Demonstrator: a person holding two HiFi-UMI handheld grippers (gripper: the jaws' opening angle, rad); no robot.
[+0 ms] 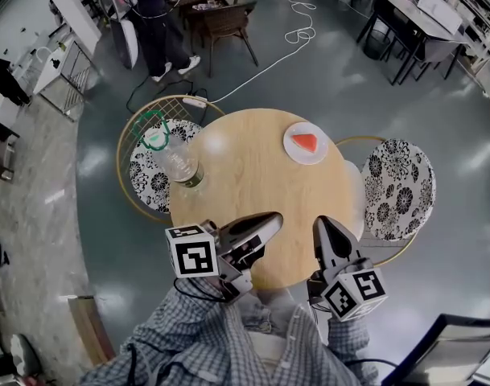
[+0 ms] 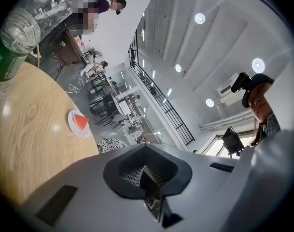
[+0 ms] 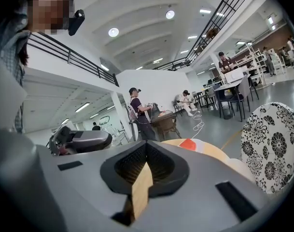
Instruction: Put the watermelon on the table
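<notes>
The head view alone is showing both grippers. The left gripper (image 1: 270, 219) and the right gripper (image 1: 323, 223) are being held over the near edge of the round light-wood bench (image 1: 245, 191), with their tips angled toward each other. The left gripper is being held rolled, so the bench is being shown slanted in the left gripper view.

The red wedge-shaped watermelon slice (image 1: 305, 142) is being carried on a small round white plate (image 1: 292, 153) on the far right part of the bench, well apart from both grippers.

The clear plastic bottle with a green label (image 2: 11, 37) is being shown close up only in the left gripper view. The chair with a black-and-white floral cushion (image 3: 272, 141) is being shown large only in the right gripper view.

The jaws of each gripper are being kept together, with nothing between them.
</notes>
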